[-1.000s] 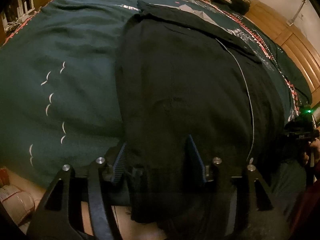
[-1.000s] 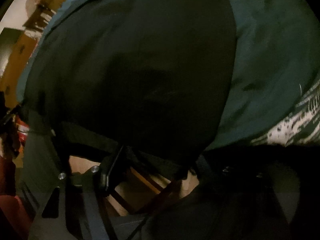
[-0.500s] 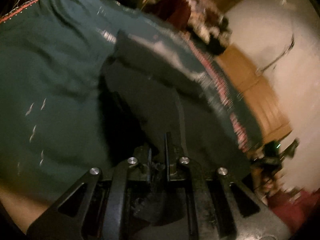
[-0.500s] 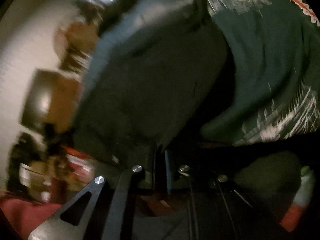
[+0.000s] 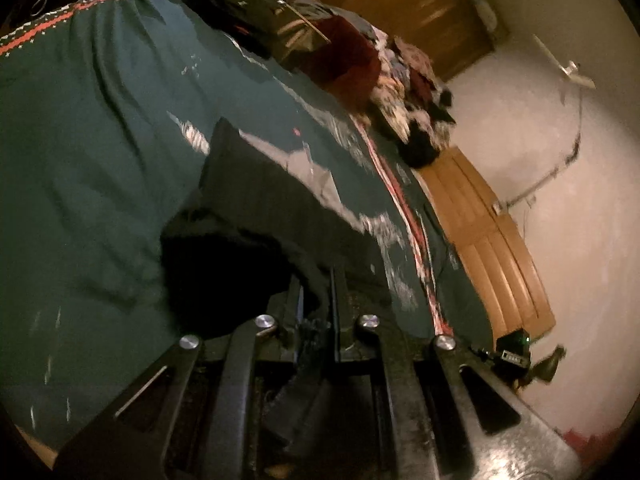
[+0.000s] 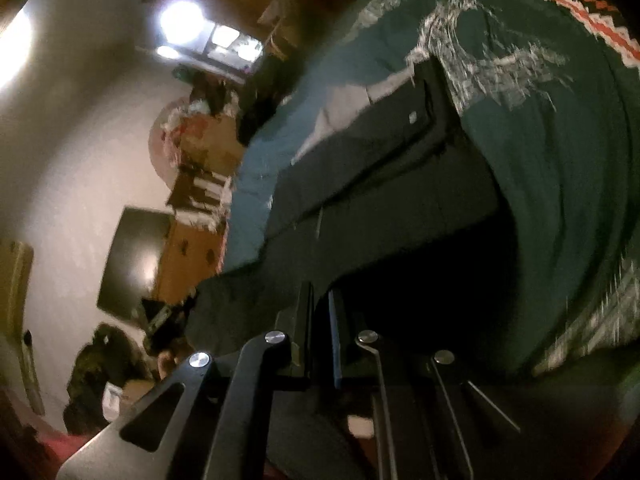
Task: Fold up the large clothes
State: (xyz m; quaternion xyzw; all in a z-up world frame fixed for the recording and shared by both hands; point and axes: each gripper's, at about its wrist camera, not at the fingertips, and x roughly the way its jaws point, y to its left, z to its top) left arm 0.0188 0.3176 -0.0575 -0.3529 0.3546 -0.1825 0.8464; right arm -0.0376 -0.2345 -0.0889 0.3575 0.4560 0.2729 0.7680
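Observation:
A large black garment (image 5: 260,200) lies on a bed with a dark green patterned cover (image 5: 88,152). My left gripper (image 5: 316,280) is shut on the garment's near edge and holds it lifted off the bed. In the right wrist view the same garment (image 6: 380,208) stretches away over the cover (image 6: 560,160). My right gripper (image 6: 320,300) is shut on its near edge, lifted too. The cloth under the raised edge is in deep shadow.
A heap of mixed clothes (image 5: 400,92) sits at the far side of the bed. A wooden bed frame (image 5: 492,240) and a pale wall run to the right. In the right wrist view a wooden cabinet (image 6: 192,240) and a dark screen (image 6: 132,264) stand by the wall.
Both grippers closed on the garment's near edge and lifted it. Both views tipped upward and away from the bed, so the room walls show now.

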